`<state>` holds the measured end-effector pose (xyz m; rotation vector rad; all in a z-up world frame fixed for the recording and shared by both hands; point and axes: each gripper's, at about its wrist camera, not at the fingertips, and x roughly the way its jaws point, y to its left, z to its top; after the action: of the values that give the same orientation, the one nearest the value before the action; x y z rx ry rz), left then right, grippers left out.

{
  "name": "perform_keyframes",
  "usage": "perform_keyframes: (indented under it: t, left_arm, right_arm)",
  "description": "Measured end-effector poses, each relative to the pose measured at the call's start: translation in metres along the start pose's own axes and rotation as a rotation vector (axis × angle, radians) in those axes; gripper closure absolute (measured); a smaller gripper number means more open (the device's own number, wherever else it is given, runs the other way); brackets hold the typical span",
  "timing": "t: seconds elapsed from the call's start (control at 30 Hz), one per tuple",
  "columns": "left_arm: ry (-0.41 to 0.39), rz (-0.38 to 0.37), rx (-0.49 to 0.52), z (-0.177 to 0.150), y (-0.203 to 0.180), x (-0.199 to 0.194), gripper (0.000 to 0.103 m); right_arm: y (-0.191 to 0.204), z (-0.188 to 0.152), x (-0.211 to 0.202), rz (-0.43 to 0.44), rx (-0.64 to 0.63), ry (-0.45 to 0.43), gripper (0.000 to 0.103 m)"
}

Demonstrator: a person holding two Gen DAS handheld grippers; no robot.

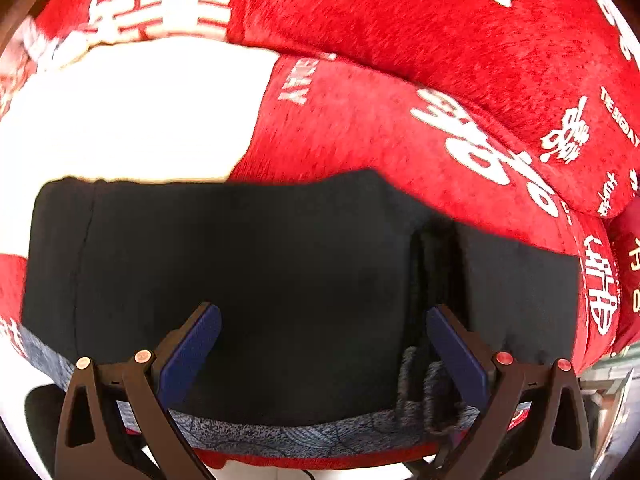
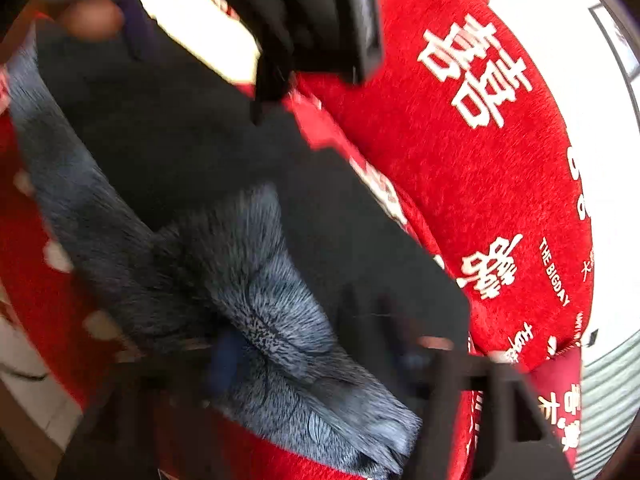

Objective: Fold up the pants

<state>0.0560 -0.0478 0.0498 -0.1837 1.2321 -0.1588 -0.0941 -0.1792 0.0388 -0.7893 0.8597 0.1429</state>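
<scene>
Now the dark pants (image 1: 280, 280) lie flat under the released left claw (image 1: 324, 344), grey fleecy lining showing; right claw (image 2: 320, 360) released too.

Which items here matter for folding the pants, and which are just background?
For the job:
- black pants, fleecy grey lining showing
- left gripper, open above them
- right gripper, blurred, open

Background:
- red bedspread with white characters
- red pillow

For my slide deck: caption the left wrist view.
Open left tool poised over dark pants lying on a red patterned blanket.
</scene>
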Motion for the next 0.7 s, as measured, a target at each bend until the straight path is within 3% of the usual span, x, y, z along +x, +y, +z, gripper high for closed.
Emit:
perform_keyframes:
  t: [0.1,0.2,0.37,0.53,0.63,0.7]
  left_arm:
    - [-0.024,-0.007,0.045,0.009,-0.016,-0.011,0.0]
    - [-0.04,-0.037,0.102,0.014,-0.041,-0.021,0.0]
    - [-0.03,-0.081,0.249,0.004,-0.1,-0.016,0.0]
    - [0.031,-0.13,0.331,-0.017,-0.133,0.004,0.0]
    - [0.087,-0.093,0.351,-0.033,-0.134,0.025,0.0]
    - [0.101,-0.062,0.359,-0.04,-0.13,0.036,0.0]
  right_arm:
    - [-0.02,-0.008,-0.033,0.136,0.082,-0.069,0.019]
    - [-0.065,-0.024,-0.052,0.305,0.252,-0.117,0.019]
    - [-0.139,-0.083,-0.023,0.4,0.561,-0.091,0.019]
    - [-0.132,-0.128,0.036,0.639,0.698,0.065,0.019]
    - [-0.122,-0.131,0.032,0.618,0.68,0.038,0.018]
    - [-0.127,-0.13,0.027,0.655,0.68,0.025,0.017]
